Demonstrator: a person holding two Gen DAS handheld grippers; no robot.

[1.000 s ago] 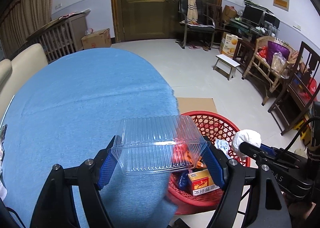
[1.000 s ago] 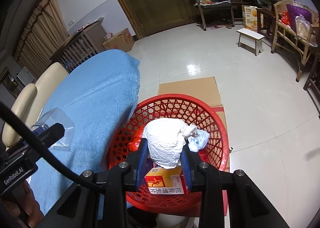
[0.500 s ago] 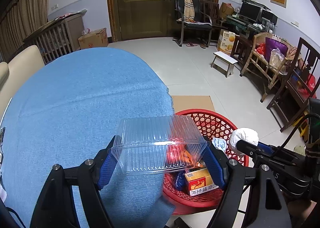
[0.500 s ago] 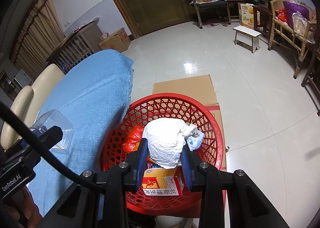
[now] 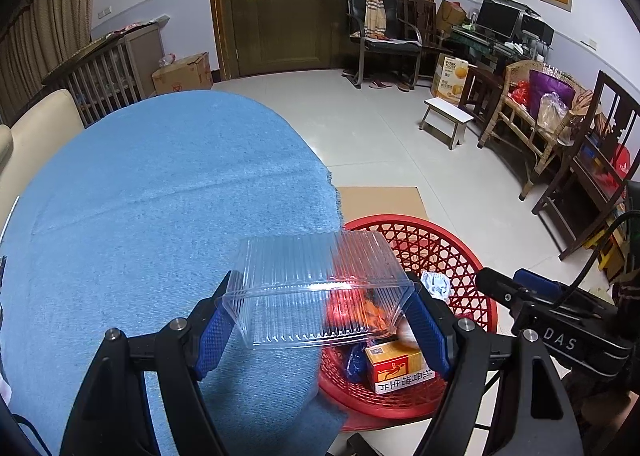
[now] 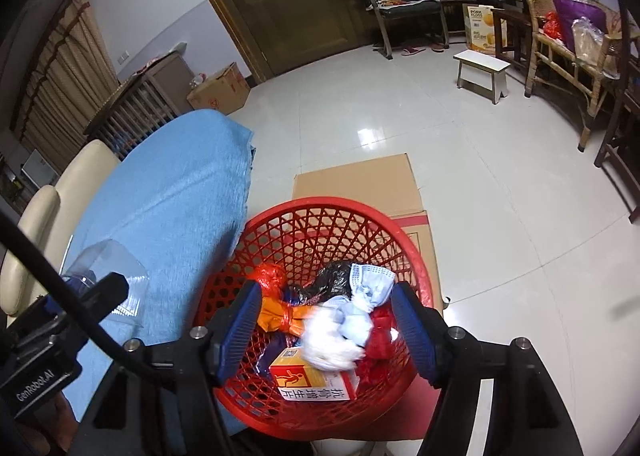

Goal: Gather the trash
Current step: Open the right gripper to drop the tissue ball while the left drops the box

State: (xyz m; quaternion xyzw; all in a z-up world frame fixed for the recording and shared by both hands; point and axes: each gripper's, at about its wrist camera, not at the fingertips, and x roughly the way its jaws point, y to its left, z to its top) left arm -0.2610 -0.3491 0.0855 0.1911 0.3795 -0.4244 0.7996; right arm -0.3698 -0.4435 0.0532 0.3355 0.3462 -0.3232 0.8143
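Light, crushable clear ribbed plastic tray (image 5: pixel 320 292) was pinched endwise by left tongs (image 5: pixel 320 330); right tongs (image 6: pixel 326 330) were opening, empty, over red mesh basket (image 6: pixel 320 228).

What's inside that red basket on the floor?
The basket holds an orange box, white paper wad, blue mask, black bag and red bags. Anything beneath them is covered.

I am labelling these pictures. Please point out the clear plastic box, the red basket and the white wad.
clear plastic box (image 5: pixel 316 296), left wrist view, its ribbed front wall.
red basket (image 6: pixel 336 212), right wrist view, its far rim.
white wad (image 6: pixel 326 350), right wrist view, its blurred middle.
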